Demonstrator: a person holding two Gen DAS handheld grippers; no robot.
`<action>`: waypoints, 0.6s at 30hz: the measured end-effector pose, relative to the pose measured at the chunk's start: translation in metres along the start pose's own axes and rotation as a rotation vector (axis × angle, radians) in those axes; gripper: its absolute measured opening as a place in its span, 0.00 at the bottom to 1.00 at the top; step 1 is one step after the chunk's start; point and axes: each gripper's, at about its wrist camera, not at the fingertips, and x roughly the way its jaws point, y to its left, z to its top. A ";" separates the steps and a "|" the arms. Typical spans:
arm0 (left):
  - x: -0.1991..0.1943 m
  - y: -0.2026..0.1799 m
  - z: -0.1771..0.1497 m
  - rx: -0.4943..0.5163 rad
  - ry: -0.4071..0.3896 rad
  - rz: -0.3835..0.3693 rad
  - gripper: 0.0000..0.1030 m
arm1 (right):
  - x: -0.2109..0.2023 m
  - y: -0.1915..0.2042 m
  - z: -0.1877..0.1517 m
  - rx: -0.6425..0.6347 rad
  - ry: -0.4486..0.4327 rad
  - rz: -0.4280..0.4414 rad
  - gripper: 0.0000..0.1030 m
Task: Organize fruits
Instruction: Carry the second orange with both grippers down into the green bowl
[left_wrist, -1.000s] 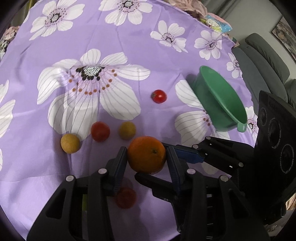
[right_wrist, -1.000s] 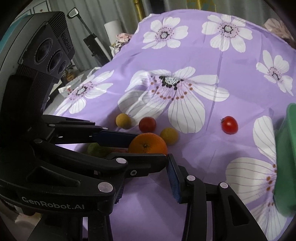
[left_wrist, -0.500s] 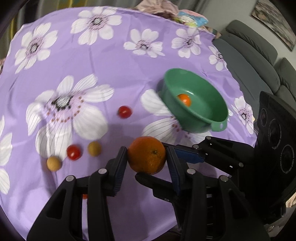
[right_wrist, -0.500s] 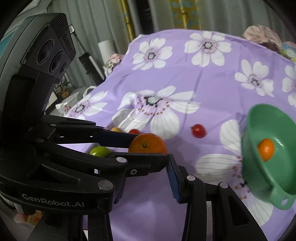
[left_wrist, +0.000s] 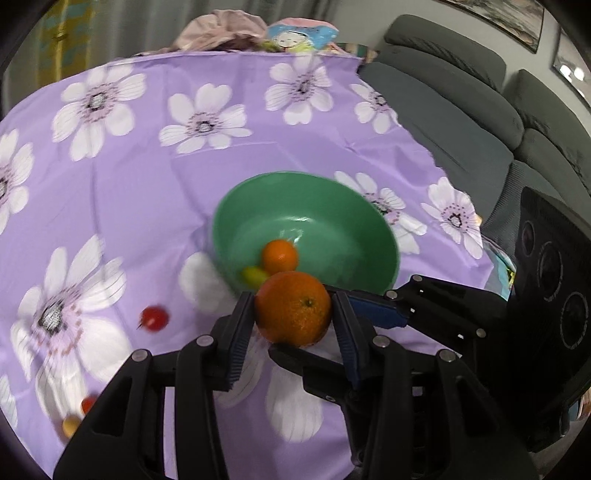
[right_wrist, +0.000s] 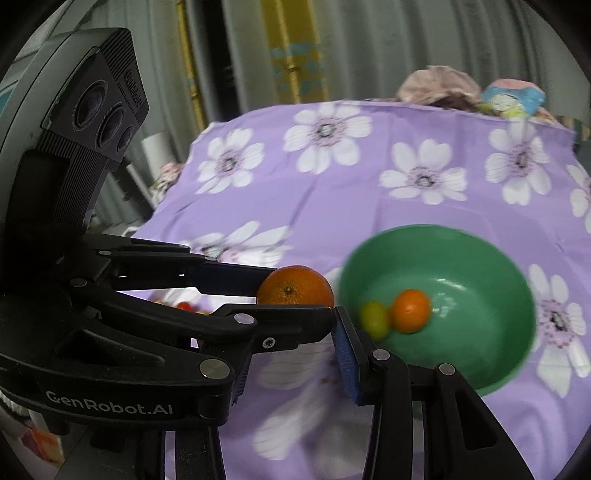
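A large orange (left_wrist: 293, 314) hangs above the purple flowered cloth, just in front of the green bowl (left_wrist: 332, 229). My left gripper (left_wrist: 293, 306) is shut on it, one pad on each side. My right gripper (right_wrist: 295, 310) comes in crosswise from the right and is shut on the same orange (right_wrist: 295, 288). Its right fingertip touches the fruit's edge, and its left finger is hidden behind the left gripper's body. In the green bowl (right_wrist: 480, 295) lie a small orange (right_wrist: 410, 310) and a yellow-green fruit (right_wrist: 375, 319).
A red tomato (left_wrist: 154, 317) lies on the cloth left of the bowl. Another red fruit (left_wrist: 88, 404) and a yellow one (left_wrist: 70, 424) sit at the lower left. A grey sofa (left_wrist: 461, 122) stands past the table's right edge. Bundled cloth and a printed bag (left_wrist: 295, 31) sit at the far edge.
Both grippers have risen and swung right with the orange, away from the loose fruits. The bowl, earlier off to the right, now lies directly ahead with its inside in view.
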 end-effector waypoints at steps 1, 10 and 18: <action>0.004 -0.002 0.004 0.007 0.002 -0.007 0.41 | -0.001 -0.005 0.000 0.008 -0.003 -0.007 0.42; 0.036 -0.011 0.017 0.021 0.039 -0.045 0.41 | 0.003 -0.040 -0.004 0.063 0.008 -0.056 0.42; 0.053 -0.003 0.016 -0.039 0.083 -0.045 0.44 | 0.012 -0.050 -0.012 0.085 0.051 -0.078 0.42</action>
